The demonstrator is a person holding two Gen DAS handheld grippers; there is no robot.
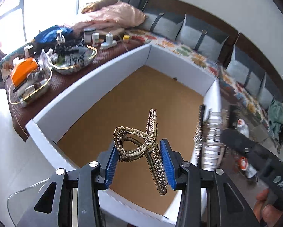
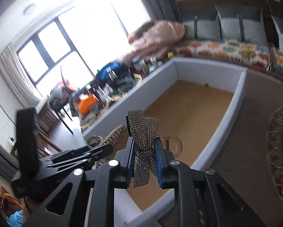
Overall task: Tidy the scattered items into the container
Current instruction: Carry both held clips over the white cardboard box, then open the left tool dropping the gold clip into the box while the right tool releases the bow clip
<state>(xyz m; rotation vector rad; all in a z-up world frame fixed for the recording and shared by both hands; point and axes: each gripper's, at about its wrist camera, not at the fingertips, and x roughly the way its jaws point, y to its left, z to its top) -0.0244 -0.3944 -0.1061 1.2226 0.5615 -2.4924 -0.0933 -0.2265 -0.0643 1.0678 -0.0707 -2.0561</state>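
Observation:
My left gripper (image 1: 139,151) is shut on a gold rhinestone hair claw clip (image 1: 141,145) and holds it above the near end of an open white box with a brown cardboard floor (image 1: 149,102). My right gripper (image 2: 143,151) is shut on a dark rhinestone bow clip (image 2: 144,140) and holds it over the near edge of the same box (image 2: 190,109). The right gripper shows blurred at the right in the left wrist view (image 1: 255,157). The left gripper and its claw clip (image 2: 107,136) show at the left in the right wrist view. The box floor is bare.
Two glass trays with gold rims (image 1: 73,60) (image 1: 29,87), full of cosmetics and small items, stand on the brown table left of the box. Jars and bottles (image 1: 96,37) stand behind them. A patterned sofa with grey cushions (image 1: 198,36) lies beyond. A wire dish (image 2: 279,151) sits at the right.

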